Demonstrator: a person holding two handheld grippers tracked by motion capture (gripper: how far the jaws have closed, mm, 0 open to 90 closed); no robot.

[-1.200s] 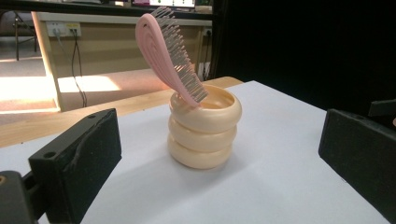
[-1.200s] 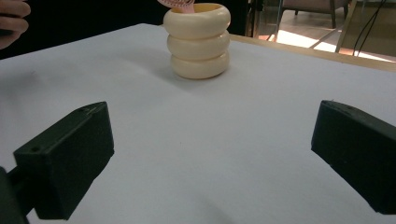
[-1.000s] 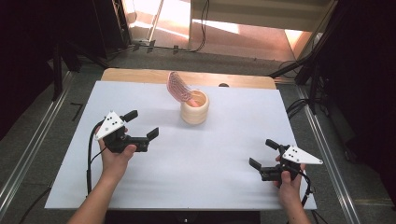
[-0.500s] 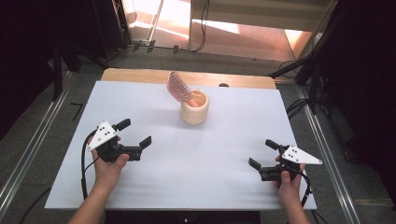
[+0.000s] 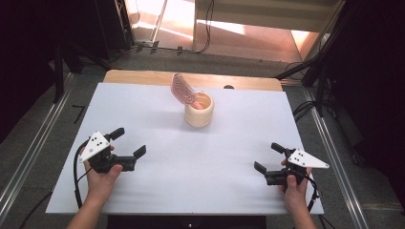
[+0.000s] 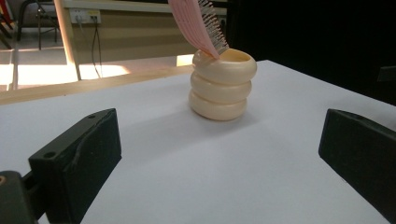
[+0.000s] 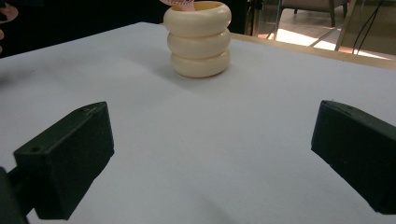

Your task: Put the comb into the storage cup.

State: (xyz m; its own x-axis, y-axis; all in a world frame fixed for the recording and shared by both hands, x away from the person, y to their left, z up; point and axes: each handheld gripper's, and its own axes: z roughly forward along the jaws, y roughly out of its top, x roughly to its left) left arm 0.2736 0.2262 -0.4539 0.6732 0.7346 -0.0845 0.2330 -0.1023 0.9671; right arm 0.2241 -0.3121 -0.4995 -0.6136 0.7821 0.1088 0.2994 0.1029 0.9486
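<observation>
A cream ribbed cup [image 5: 199, 113] [image 6: 222, 87] [image 7: 200, 38] stands upright at the far middle of the white table [image 5: 157, 124]. A pink hairbrush [image 5: 182, 89] [image 6: 200, 24] stands in it, leaning left and away, bristles up. My left gripper [image 5: 129, 142] [image 6: 219, 163] is open and holds nothing, low over the table's near left. At the near right my right gripper [image 5: 269, 157] [image 7: 210, 158] is also open with nothing between its jaws. Both point toward the cup from a distance.
A wooden strip [image 5: 143, 76] runs along the table's far edge. Cables [image 5: 305, 107] lie on the floor at the right, and metal rails [image 5: 28, 157] flank both sides. Bare white surface [image 5: 200, 162] lies between the grippers and the cup.
My left gripper has drawn back toward the near left edge of the table, away from the cup. The right gripper has stayed where it was.
</observation>
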